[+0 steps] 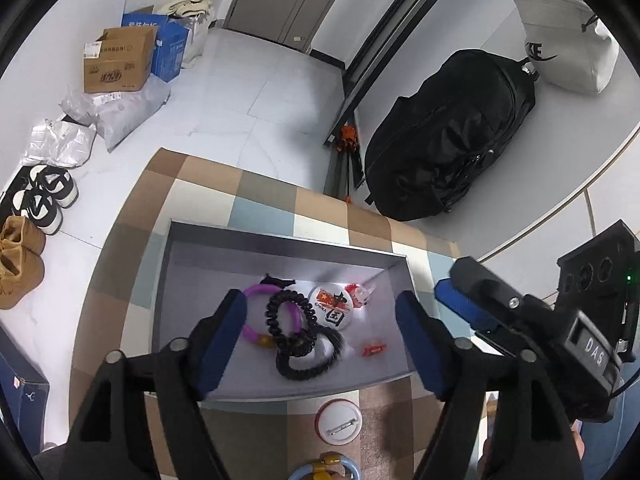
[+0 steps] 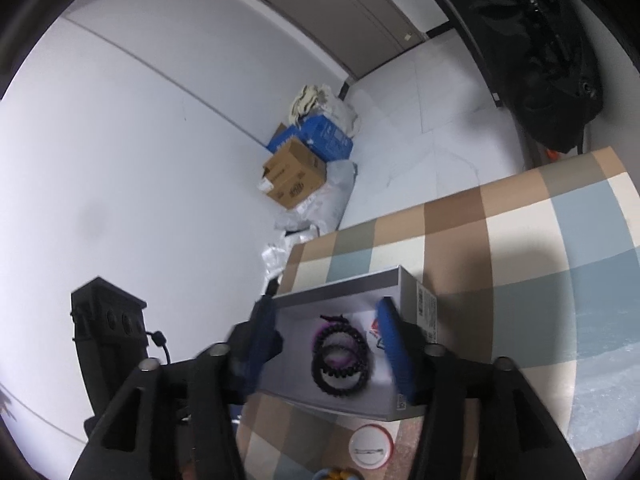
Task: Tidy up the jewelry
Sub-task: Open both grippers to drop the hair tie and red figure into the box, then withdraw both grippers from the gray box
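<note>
A black coiled hair tie [image 1: 306, 334] is seen lying loose on the floor of a grey open box [image 1: 280, 236], partly overlapping a purple bracelet [image 1: 256, 308]. Just beside them, a round badge with a red flag design [image 1: 330, 304] is laid flat, and a small red clip [image 1: 375, 348] is found nearer the box's right wall. The box is set on a checked cloth [image 1: 208, 184] of tan, cream and pale blue squares. In front of the box, a white badge turned pin-side up [image 1: 338, 422] is placed on the cloth, and a light blue ring with a yellow bead [image 1: 324, 470] is cut off by the lower edge.

The left gripper [image 1: 322, 334] is held over the box with its blue pads [image 1: 224, 340] spread wide and nothing clamped between them. The right gripper [image 2: 326, 350] is likewise held parted above the box, the hair tie being framed between its fingers but not pressed.
</note>
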`<state>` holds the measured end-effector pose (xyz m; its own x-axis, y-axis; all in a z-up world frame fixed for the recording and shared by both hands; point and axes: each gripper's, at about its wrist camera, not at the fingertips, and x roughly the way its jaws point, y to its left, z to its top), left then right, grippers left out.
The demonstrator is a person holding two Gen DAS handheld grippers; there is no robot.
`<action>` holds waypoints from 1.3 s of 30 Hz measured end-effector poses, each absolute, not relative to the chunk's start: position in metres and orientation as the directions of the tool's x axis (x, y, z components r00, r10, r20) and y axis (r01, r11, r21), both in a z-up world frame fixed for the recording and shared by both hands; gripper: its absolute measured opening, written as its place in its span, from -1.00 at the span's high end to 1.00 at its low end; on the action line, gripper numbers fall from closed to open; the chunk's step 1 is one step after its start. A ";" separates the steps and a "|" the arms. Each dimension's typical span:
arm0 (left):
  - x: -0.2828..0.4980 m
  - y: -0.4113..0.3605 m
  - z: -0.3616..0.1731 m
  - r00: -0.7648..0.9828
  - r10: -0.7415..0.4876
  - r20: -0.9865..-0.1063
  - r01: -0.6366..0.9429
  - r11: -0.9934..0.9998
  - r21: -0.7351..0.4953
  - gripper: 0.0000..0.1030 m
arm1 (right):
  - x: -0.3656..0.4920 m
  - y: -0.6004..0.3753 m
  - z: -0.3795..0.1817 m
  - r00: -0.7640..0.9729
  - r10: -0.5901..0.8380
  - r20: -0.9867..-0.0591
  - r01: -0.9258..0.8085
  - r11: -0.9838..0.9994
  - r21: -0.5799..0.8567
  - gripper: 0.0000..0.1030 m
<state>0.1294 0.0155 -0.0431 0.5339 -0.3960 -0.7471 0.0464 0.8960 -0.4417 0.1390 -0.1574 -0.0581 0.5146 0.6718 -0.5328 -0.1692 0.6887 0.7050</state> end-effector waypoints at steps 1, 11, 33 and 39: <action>0.129 0.015 -0.043 0.532 -0.399 -0.747 0.050 0.895 -0.443 -0.43 | 0.138 -0.159 -0.057 0.521 0.669 -0.530 -0.164 0.688 0.707 -0.09; 0.115 0.014 -0.041 0.549 -0.329 -0.768 0.054 0.932 -0.360 -0.43 | 0.123 -0.163 -0.049 0.535 0.656 -0.532 -0.186 0.706 0.684 -0.42; 0.066 0.020 -0.044 0.597 -0.284 -0.750 0.125 0.957 -0.263 -0.71 | 0.062 -0.173 -0.047 0.589 0.543 -0.599 -0.201 0.816 0.542 -0.99; 0.062 0.030 -0.048 0.577 -0.291 -0.763 0.087 0.951 -0.297 -0.71 | 0.037 -0.160 -0.046 0.585 0.493 -0.644 -0.250 0.865 0.436 -1.00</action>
